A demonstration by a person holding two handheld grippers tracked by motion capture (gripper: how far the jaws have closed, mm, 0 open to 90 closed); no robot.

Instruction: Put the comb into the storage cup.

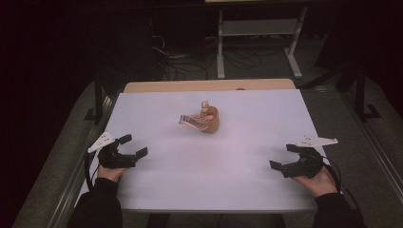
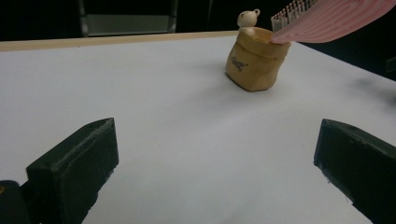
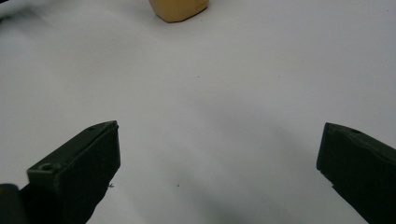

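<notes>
The room around the counter [image 1: 209, 156] is dark, so the floor, cables and a pale shelf frame [image 1: 259, 28] beyond its far edge are hard to make out. In the right gripper view the tan pot [image 3: 179, 9] is cut off by the top edge, and just its base shows. In the left gripper view the pink comb [image 2: 327, 16] runs out of frame at the upper right, so its full shape cannot be told there.

The pot [image 1: 211, 121] stands upright on the white counter, a little past the middle and well apart from both tools. It looks like a small tan sack with a rolled rim and dark lettering on its side, too small to read. A small cream figure [image 2: 247, 17] with round ears pokes up from its mouth. The striped pink comb [image 1: 192, 121] rests with its toothed end on the pot's rim and slopes out to the left.

The left tool [image 1: 132, 145] sits near the counter's left edge, held by a hand [image 1: 110, 172], jaws spread wide with nothing between them. The right tool [image 1: 285, 156] sits near the right edge in the other hand [image 1: 317, 181], likewise wide apart and gripping nothing.
</notes>
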